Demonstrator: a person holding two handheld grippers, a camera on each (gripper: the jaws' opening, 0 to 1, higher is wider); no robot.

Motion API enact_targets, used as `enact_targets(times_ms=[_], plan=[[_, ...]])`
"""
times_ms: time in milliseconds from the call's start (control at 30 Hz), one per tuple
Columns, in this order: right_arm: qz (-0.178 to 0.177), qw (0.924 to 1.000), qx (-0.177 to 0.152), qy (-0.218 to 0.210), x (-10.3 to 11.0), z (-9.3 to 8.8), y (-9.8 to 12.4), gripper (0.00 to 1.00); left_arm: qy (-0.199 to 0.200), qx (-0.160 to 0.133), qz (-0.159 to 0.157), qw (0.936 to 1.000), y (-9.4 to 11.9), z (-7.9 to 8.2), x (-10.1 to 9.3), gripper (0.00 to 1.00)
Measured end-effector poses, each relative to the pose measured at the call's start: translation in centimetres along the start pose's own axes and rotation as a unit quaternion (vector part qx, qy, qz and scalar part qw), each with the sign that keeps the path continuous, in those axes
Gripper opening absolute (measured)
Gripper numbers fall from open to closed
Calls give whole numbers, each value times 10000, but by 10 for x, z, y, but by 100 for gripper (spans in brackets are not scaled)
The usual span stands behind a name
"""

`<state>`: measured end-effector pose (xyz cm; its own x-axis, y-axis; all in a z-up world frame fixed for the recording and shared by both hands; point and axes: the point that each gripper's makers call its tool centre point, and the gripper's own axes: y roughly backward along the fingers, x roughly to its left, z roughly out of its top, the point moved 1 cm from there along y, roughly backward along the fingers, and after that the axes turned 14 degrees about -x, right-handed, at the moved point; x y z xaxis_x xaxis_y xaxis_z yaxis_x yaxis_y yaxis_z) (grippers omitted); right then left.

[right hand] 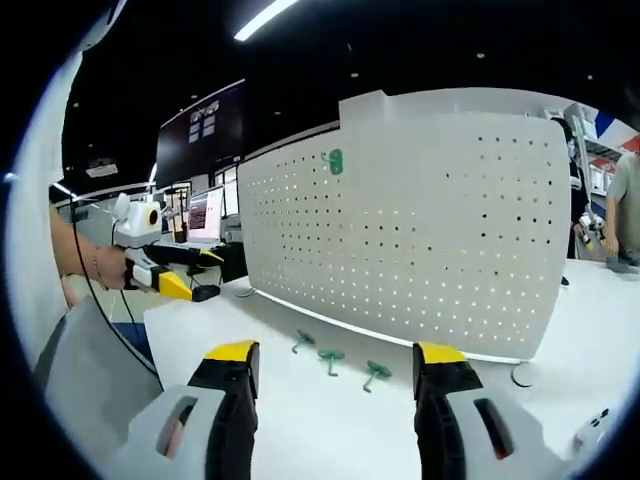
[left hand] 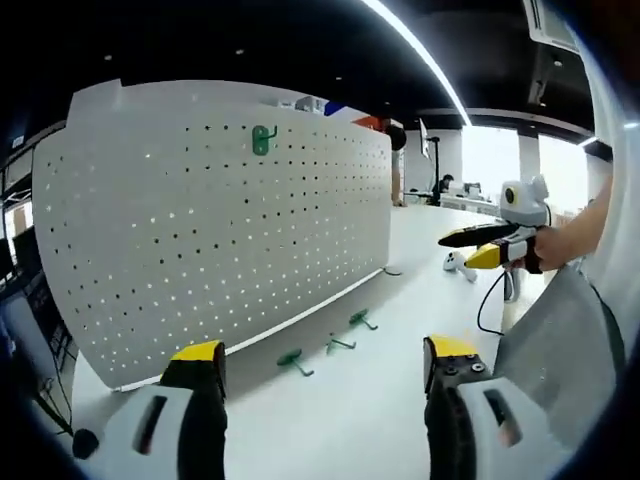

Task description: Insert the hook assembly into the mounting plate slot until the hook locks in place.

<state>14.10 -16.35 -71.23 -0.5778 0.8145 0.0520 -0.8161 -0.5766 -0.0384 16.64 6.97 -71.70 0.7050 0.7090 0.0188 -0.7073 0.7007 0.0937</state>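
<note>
A white pegboard mounting plate (left hand: 210,230) (right hand: 420,220) stands upright on the white table (left hand: 330,420). One green hook (left hand: 262,139) (right hand: 333,161) sits in the plate near its top edge. Three more green hooks (left hand: 340,344) (right hand: 330,356) lie on the table in front of the plate's base. My left gripper (left hand: 325,352) is open above the table, short of the loose hooks, with nothing between its jaws; it also appears at the left (right hand: 210,275). My right gripper (right hand: 336,355) is open and empty too, and a hand holds it at the right (left hand: 462,247).
A small white object (left hand: 457,262) and a dark cable (left hand: 488,300) lie on the table's far right. A white round disc (right hand: 522,375) rests by the plate's corner. Monitors (right hand: 205,212) stand behind, and a person (right hand: 625,215) stands past the plate. A grey sleeve (left hand: 560,335) shows.
</note>
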Motion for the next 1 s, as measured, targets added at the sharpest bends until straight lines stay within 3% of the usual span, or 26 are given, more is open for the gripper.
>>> enact_targets(times_ms=[533,567,667,1000], plan=[[56,9999,140,-34,2,-7,-1,62,-400,745,-649,9943,-28,-25,13,82],[55,9999,149,-15,2,-8,-1,62,-469,883,-699,9925,-29,-28,15,81],[47,9999,129,-18,2,-7,-1,62,-498,942,-816,9910,-33,-29,15,81],[-25,10000,93,-7,-1,-5,1,62,-864,1484,-1351,9758,-48,-45,16,81]])
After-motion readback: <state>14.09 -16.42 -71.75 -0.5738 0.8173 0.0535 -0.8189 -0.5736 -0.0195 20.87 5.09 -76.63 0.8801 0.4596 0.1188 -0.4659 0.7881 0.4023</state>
